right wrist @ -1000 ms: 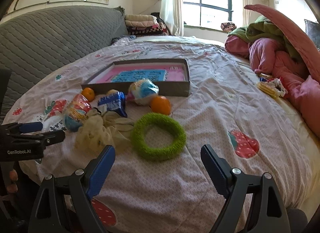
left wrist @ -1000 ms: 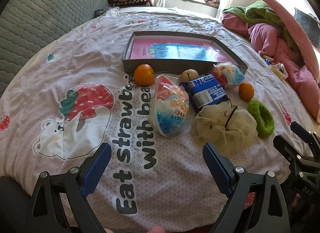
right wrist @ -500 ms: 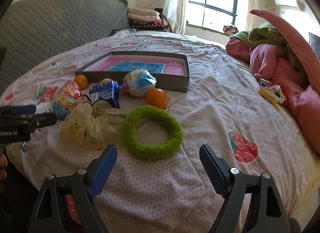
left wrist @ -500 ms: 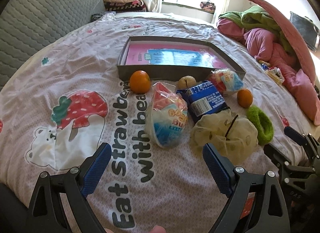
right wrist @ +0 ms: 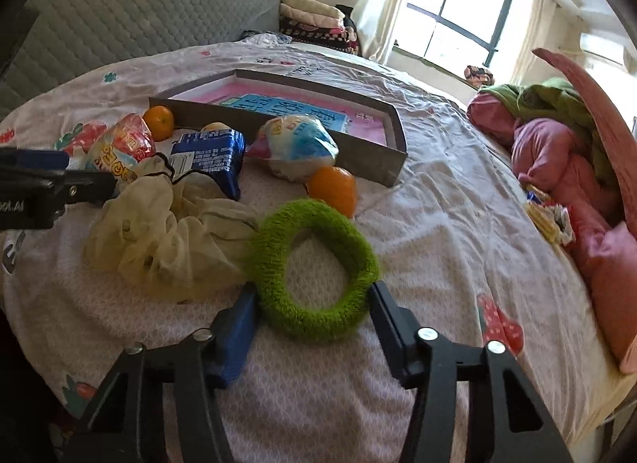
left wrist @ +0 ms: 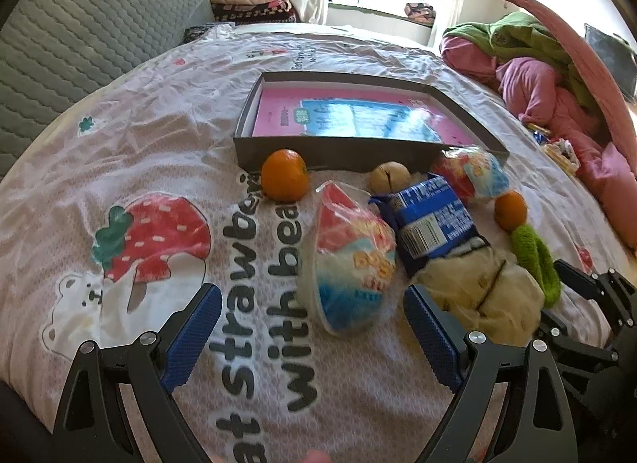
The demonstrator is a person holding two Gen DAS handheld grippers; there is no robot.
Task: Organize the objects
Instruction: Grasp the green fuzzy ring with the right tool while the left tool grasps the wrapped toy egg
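- Step in hand, by the look of it: first pick, with right tongs [right wrist: 312, 305] spread wide and straddling the near arc of the green ring [right wrist: 314, 264] on the bed [right wrist: 438, 200]; no squeeze yet.
- Left tongs [left wrist: 312, 337] agape, empty, aimed at the snack bag [left wrist: 350, 260].
- Grey box [right wrist: 370, 152] beyond the clutter, likely destination.
- Next: close on the ring, lift clear of the cream scrunchie [right wrist: 167, 232] touching it.
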